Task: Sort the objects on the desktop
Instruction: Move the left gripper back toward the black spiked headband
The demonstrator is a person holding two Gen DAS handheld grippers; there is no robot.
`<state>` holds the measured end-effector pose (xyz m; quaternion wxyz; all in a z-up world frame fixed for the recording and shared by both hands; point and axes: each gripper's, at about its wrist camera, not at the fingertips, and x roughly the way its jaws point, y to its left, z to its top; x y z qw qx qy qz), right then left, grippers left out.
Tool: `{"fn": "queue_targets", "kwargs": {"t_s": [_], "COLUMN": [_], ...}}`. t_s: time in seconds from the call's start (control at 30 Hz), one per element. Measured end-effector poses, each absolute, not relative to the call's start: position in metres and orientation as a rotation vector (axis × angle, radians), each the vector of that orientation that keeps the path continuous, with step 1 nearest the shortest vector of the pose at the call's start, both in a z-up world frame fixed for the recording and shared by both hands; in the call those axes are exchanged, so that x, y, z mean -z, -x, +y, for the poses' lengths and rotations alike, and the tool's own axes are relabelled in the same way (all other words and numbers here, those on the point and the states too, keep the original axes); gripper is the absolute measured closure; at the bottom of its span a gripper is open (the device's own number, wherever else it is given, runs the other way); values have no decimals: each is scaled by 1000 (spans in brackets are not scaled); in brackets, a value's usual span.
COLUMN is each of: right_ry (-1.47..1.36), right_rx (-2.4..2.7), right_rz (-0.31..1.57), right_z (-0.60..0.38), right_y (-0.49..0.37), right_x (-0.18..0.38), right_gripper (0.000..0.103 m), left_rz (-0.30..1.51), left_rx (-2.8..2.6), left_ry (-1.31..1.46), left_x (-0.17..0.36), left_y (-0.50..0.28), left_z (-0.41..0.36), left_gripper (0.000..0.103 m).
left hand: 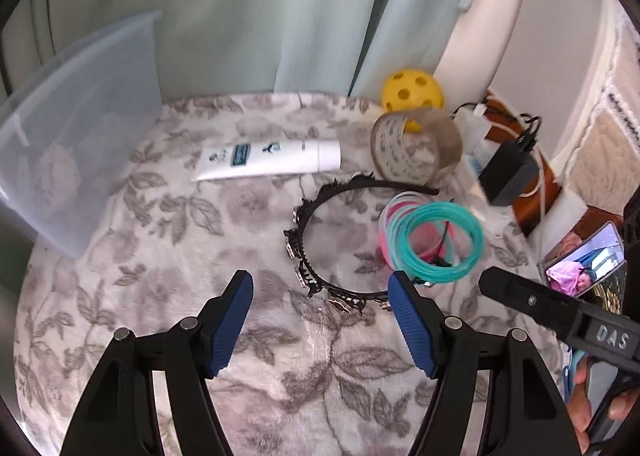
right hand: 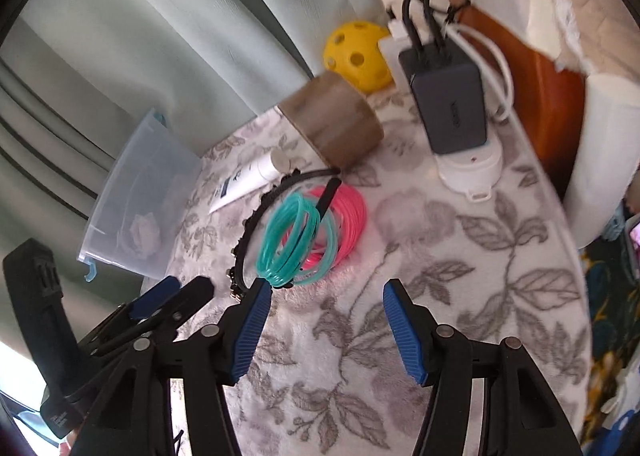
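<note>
On the floral cloth [left hand: 160,296] lie a black beaded headband [left hand: 304,240], teal and pink cord coils [left hand: 432,240], a white tube [left hand: 272,160], a roll of brown tape [left hand: 416,148] and a yellow holed ball [left hand: 412,90]. My left gripper [left hand: 320,288] is open and empty, just short of the headband's near edge. The right gripper [right hand: 328,292] is also open and empty. Its left fingertip sits beside the teal coil [right hand: 296,240], which leans on the pink coil [right hand: 344,220]. The headband [right hand: 256,216] curves left of the coils.
A clear plastic bin [left hand: 72,136] stands at the left edge, holding something pale. A dark charger [right hand: 448,104] with cables sits on a white base [right hand: 472,172] at the back right. A phone [left hand: 584,260] lies off the right edge. Green curtains hang behind.
</note>
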<state>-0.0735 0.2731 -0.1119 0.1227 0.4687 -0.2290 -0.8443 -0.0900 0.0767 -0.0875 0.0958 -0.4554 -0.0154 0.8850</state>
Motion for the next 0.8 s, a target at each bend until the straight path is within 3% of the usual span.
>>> {"fn": "queue_targets", "kwargs": {"t_s": [0.37,0.5,0.63,0.8], "right_ry": [-1340,-1296,-1251,-1279], "right_rx": [2428,2466,2475,2486], "right_rz": [-724,-667,-662,-731], "right_z": [267,263,261,275], "right_y": [93,95,99,110], "right_x": [124,110,101,107], "right_gripper": [41,41,41,41], "left_rz": [-155,-175,-195,-225], "left_rx": [-2579,-2562,-2546,-2538], "left_ry": [1453,1468,1481,1484], "left_x": [112,119,125,126], "left_y": [115,118,122,126], "left_z": [69,70,71,67], "left_gripper": [32,32,41,42]}}
